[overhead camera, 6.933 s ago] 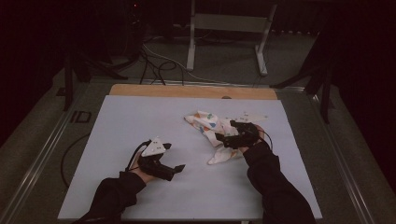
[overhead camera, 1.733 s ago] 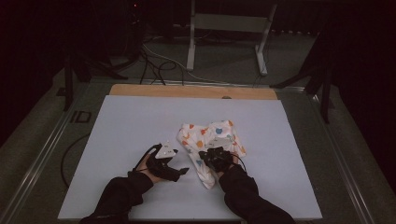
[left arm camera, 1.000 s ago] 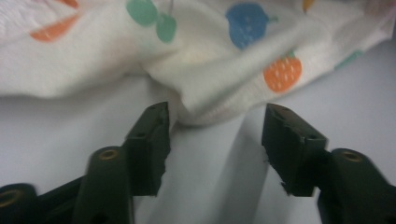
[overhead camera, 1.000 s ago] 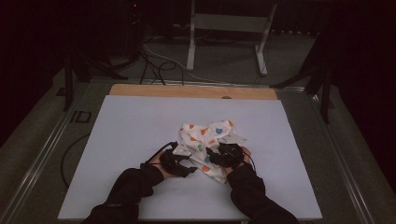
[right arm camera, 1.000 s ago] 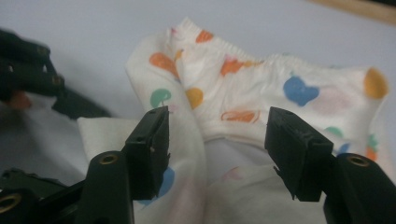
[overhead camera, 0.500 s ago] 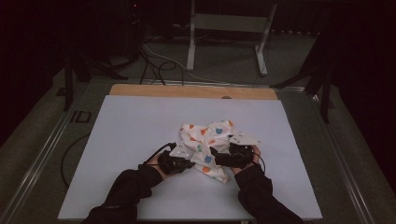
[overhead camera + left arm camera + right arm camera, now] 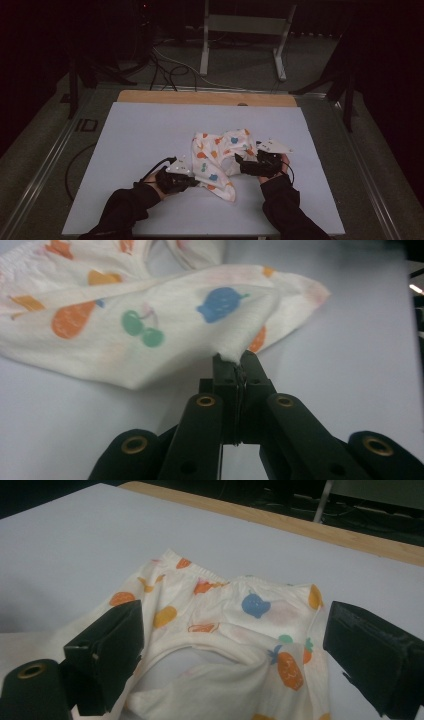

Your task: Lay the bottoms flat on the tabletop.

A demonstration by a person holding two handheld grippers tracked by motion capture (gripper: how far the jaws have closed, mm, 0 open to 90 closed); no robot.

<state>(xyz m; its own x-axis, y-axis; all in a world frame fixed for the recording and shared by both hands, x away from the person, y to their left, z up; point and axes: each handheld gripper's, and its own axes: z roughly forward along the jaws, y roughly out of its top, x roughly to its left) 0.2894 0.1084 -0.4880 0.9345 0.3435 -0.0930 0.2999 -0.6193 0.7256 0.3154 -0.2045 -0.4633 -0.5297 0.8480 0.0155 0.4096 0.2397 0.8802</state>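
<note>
A pale grey-white surface [image 7: 140, 150] takes up most of the high view, with a strip of bare wood [image 7: 200, 97] along its far edge and a dark floor beyond, where a metal stand [image 7: 245, 30] and loose cables [image 7: 165, 65] lie.

Near the middle of the surface, a little toward the person's side, lies a small white garment [image 7: 217, 160] printed with fruit in orange, blue and green (it looks like a child's pair of shorts, with a gathered waistband at the far side). It is rumpled, not spread flat, and one corner trails toward the near edge.

Two dark sleeves come in from the bottom of the high view. The left tool [image 7: 187, 181] sits at the garment's near left edge; in the left gripper view its jaws are pressed together on a pinch of the white cloth [image 7: 150, 335], which lifts into a small peak at the tips [image 7: 235, 362]. The right tool [image 7: 239, 162] rests at the garment's right side, its grey plate [image 7: 274, 146] on top. In the right gripper view its jaws stand wide apart, either side of the crumpled cloth [image 7: 225, 630], holding nothing.
</note>
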